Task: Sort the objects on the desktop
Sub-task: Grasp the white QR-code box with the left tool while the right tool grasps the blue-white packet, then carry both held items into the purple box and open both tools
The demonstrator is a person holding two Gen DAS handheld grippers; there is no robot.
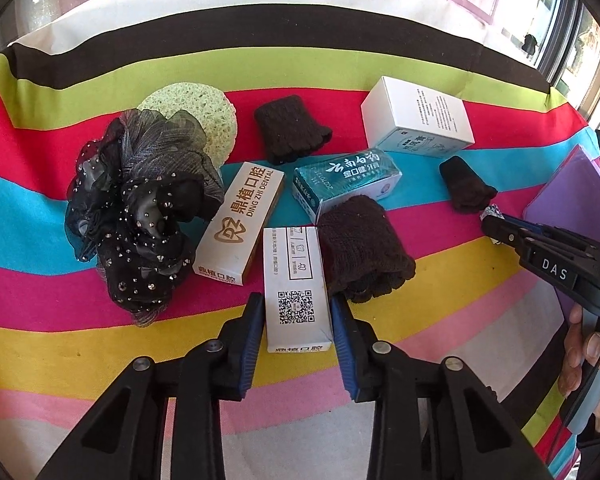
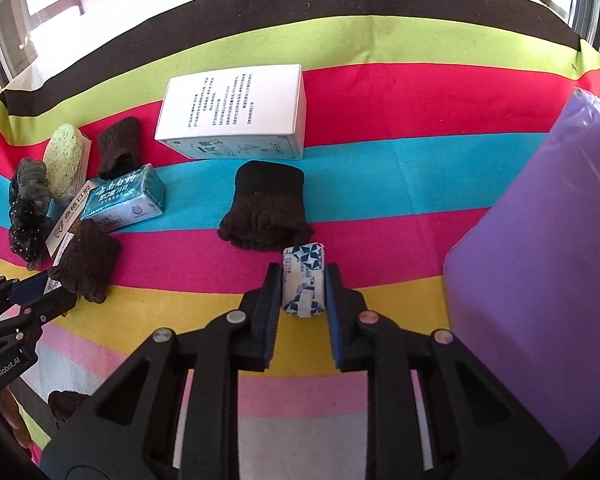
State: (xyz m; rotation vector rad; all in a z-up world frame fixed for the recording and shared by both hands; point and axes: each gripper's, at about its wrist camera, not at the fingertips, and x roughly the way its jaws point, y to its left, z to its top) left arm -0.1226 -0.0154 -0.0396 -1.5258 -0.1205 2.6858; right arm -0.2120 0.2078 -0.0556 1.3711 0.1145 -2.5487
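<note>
Left wrist: left gripper [image 1: 298, 320] fingers clasp white box [image 1: 296, 288] beside brown sock [image 1: 360, 248]; right gripper [image 2: 303, 292] grips wrapped roll [image 2: 304, 280].

Left wrist view: low over striped cloth [image 1: 100, 344], looking forward along own fingers, QR box [image 1: 296, 292] close. Right wrist view: same low forward angle, farther right, purple board [image 2: 540, 280] near. Shared: teal box [image 1: 346, 182] [image 2: 126, 196], big white box [image 1: 416, 116] [image 2: 232, 112], sponge [image 1: 196, 110] [image 2: 64, 160].
</note>
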